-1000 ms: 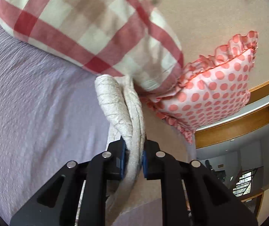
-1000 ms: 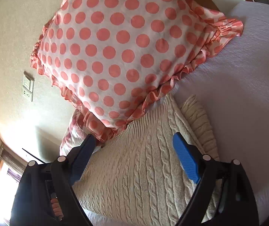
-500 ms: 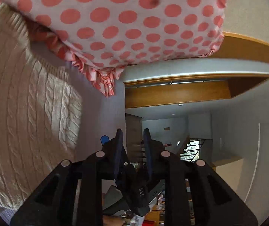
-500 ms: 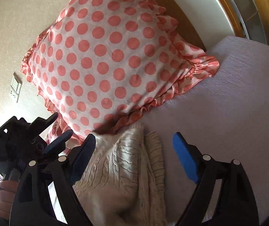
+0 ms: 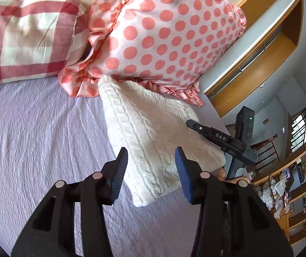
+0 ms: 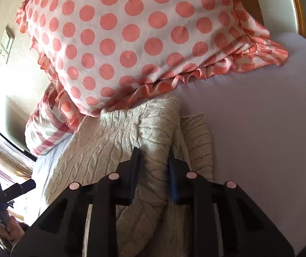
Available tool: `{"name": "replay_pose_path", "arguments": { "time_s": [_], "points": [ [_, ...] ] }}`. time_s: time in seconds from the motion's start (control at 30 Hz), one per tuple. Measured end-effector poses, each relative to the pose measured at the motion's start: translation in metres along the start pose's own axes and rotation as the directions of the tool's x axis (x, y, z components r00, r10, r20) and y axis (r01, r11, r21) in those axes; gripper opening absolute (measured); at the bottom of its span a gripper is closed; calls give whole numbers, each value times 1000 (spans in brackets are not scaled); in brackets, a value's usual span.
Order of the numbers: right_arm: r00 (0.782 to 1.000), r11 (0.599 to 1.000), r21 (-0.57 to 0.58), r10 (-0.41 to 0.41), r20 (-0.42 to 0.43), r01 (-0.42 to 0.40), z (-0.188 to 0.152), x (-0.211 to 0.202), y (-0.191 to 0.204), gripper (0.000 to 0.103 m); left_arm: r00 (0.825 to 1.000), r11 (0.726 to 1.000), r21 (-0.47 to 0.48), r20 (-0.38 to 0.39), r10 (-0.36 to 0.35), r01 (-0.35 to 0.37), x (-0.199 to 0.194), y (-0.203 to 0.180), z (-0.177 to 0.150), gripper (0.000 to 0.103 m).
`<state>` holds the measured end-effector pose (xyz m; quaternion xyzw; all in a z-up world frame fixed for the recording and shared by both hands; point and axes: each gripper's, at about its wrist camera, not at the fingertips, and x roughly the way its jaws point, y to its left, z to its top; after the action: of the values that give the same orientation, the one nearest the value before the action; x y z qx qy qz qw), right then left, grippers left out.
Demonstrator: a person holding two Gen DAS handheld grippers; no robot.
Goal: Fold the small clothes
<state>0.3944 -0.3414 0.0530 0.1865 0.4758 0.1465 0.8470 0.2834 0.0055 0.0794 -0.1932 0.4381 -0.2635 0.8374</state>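
Purple bed (image 5: 35, 141), cream sweater (image 5: 153, 137) folded, top edge tucked under dotted pillow (image 5: 163, 32). Risk: pull snags pillow, fold falls apart. Right tool (image 6: 153, 162) pinching sweater bunch. Left tool (image 5: 150, 167) spread wide over near edge, holding nothing.
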Motion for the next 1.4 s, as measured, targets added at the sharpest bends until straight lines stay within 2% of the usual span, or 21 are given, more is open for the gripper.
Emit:
{"name": "replay_pose_path", "arguments": {
  "time_s": [0.03,0.07,0.13,0.2,0.3,0.33,0.37,0.4,0.43,0.53,0.7,0.8,0.9,0.93,0.97,1.03,1.1,1.17,1.3,1.37,1.4],
  "points": [
    [1000,1000,6,-19,15,19,3,-6,-2,15,1000,1000,-5,-8,5,-5,2,4,-1,45],
    [998,998,22,-54,42,53,7,-13,-7,8,1000,1000,-5,-15,4,-4,6,4,-1,45],
    [993,990,94,-107,56,102,14,-18,-25,8,1000,1000,-3,-17,7,-7,11,4,-1,45],
    [994,990,88,-111,-3,111,16,-10,-31,9,1000,1000,-12,-19,-10,10,15,5,1,46],
    [996,994,89,-63,63,57,11,-36,-23,18,1000,1000,-30,-13,-2,2,23,9,5,48],
    [996,996,89,-38,78,31,9,-46,-19,45,1000,999,-39,-11,8,-9,25,10,7,49],
    [996,996,92,-17,85,9,6,-53,-17,86,1000,999,-50,-12,17,-18,29,12,9,50],
    [997,996,90,-6,81,-1,4,-56,-16,100,1000,998,-65,-19,22,-23,33,13,12,53],
    [998,996,91,-8,65,2,3,-55,-15,101,999,996,-82,-28,21,-23,38,15,14,55],
    [999,991,126,-30,-27,33,0,-40,-23,101,997,994,-104,-68,37,-44,55,17,19,60],
    [990,969,241,77,-119,-46,-14,-18,-44,97,996,990,-137,-93,-4,-9,74,16,20,68],
    [985,963,256,119,-122,-84,-23,-17,-46,87,992,982,-185,-119,-45,22,85,21,16,72],
    [971,939,301,209,-112,-167,-32,-20,-51,74,985,955,-285,-123,-118,78,92,34,6,74],
    [970,934,308,221,-100,-181,-34,-22,-55,69,986,948,-304,-105,-132,95,91,37,5,74],
    [968,931,308,233,-94,-194,-38,-23,-56,57,985,944,-311,-99,-144,106,91,37,4,74],
    [952,904,344,296,-75,-253,-45,-21,-59,43,981,935,-332,-99,-165,124,95,38,2,61],
    [932,870,383,358,-56,-311,-51,-20,-59,39,986,945,-308,-88,-143,109,93,38,2,46],
    [912,848,389,407,-44,-360,-54,-21,-49,35,988,951,-288,-67,-140,115,76,42,2,39],
    [865,849,278,491,-105,-449,-60,-14,14,32,994,975,-196,-6,-106,103,2,61,2,38],
    [848,858,223,501,-173,-462,-67,2,51,32,999,984,-171,16,-51,53,-36,78,-6,40],
    [851,874,189,481,-212,-448,-70,14,68,32,1000,986,-168,18,2,1,-47,87,-10,41]
  ]
}}
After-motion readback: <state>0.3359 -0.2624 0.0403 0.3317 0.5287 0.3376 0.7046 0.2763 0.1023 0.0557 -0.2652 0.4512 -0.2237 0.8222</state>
